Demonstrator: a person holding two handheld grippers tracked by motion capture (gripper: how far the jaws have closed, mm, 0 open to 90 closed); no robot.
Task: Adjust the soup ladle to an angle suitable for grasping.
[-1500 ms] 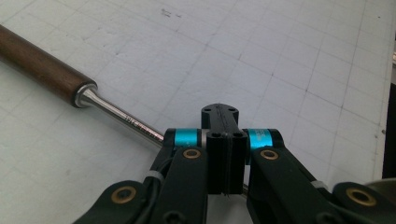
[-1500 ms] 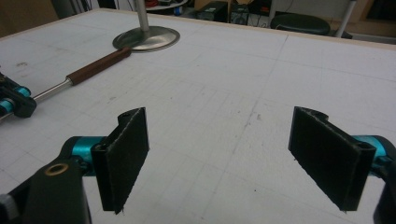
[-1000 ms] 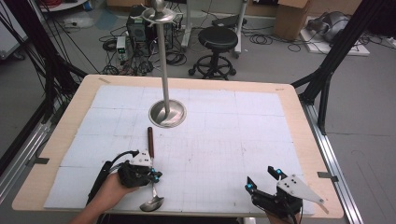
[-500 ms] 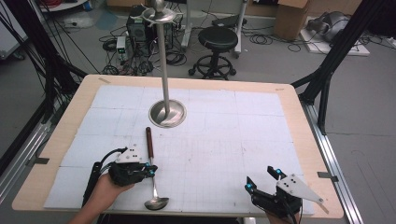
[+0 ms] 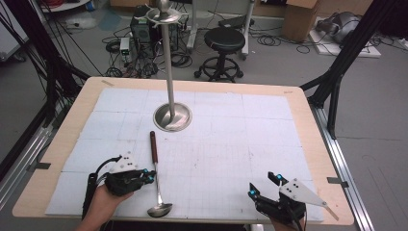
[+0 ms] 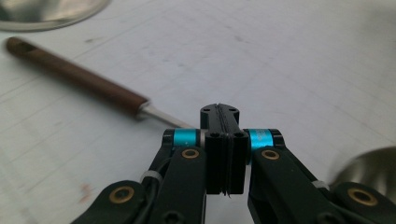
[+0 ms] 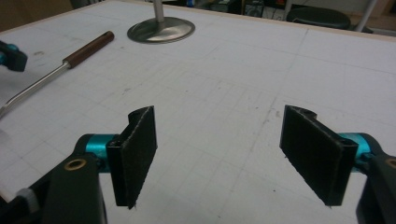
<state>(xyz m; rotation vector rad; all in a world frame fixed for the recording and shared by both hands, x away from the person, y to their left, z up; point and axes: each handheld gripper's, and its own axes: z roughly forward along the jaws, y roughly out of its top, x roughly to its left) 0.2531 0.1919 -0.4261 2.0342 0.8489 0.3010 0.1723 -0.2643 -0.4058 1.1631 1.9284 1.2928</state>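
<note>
while the left gripper [image 5: 150,176] lay low over the counter [image 5: 298,103] with jaws pressed together on nothing, the ladle [image 5: 156,178] rested just beside its tip. the right gripper [image 5: 263,186], jaws apart and just been closing on nothing, sat at the near edge. no writing was legible.

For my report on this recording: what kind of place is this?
Probably a robotics lab or workshop: black camera-rig struts frame the gridded table, and cables and electronics and a stool crowd the concrete floor.

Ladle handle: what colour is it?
Dark reddish brown handle on a silver shaft; the left gripper view shows it best.
</note>
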